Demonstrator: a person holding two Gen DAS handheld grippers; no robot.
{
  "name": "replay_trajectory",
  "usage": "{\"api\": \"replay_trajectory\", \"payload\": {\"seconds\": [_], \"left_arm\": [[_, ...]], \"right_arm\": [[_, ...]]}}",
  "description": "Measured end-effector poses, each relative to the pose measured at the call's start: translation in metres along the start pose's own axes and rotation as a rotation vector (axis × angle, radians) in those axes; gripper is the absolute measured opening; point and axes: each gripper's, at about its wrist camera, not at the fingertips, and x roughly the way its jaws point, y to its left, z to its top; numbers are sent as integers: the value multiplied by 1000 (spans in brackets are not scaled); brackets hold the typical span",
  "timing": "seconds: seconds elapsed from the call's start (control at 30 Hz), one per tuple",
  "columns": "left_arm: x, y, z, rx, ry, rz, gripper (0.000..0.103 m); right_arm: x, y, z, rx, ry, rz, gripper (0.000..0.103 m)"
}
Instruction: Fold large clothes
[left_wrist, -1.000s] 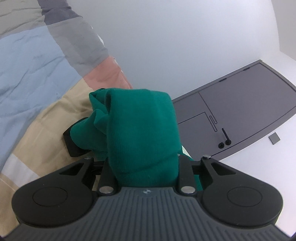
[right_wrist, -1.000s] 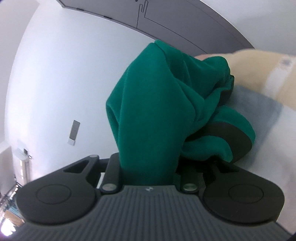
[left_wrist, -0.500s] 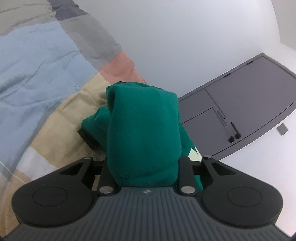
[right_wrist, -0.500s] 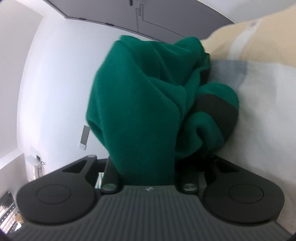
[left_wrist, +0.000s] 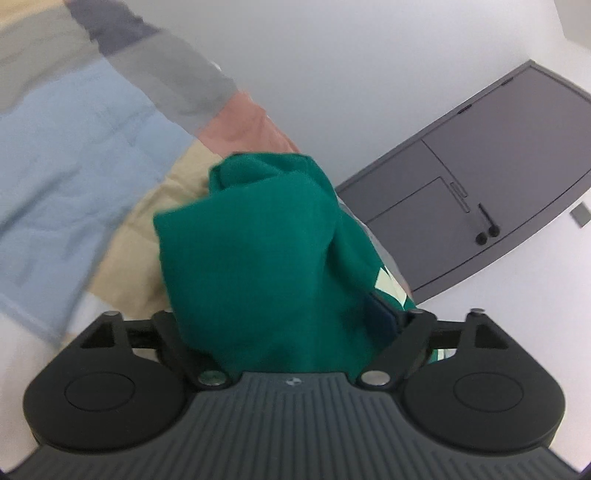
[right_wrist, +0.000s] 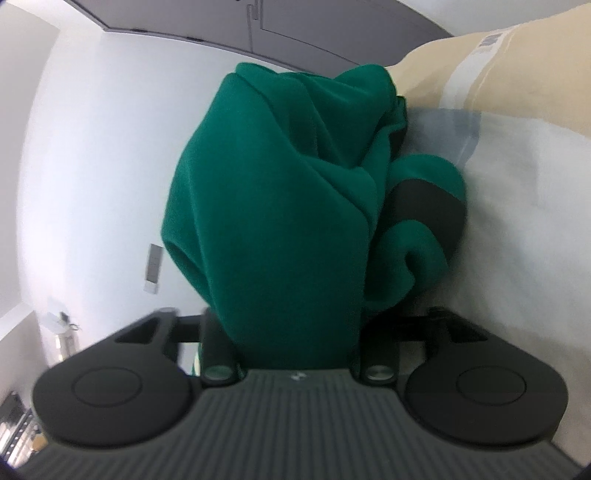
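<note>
Green garment (left_wrist: 266, 266) bunched between the fingers of the left tool (left_wrist: 291, 295), draped over them above the patchwork bedspread (left_wrist: 74, 155). Jaws just been opening, linkage splayed wide, cloth between them no longer pinched. Same garment (right_wrist: 273, 221) heaped across the right tool (right_wrist: 295, 258); jaws there also just been opening, fabric between, pads hidden (contact cannot tell). Left view only: grey door (left_wrist: 498, 177), pale print on the cloth (left_wrist: 388, 280). Right view only: black cuff band (right_wrist: 424, 210), wall switch (right_wrist: 153, 267). Versus a second ago: garment slumped lower and looser in the left tool.
</note>
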Motion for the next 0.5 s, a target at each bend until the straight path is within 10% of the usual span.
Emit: {"api": "replay_trajectory", "payload": {"seconds": [0.5], "left_arm": [[-150, -78, 11, 326, -79, 91, 92]], "right_arm": [[-85, 111, -5, -287, -52, -123, 79]]}}
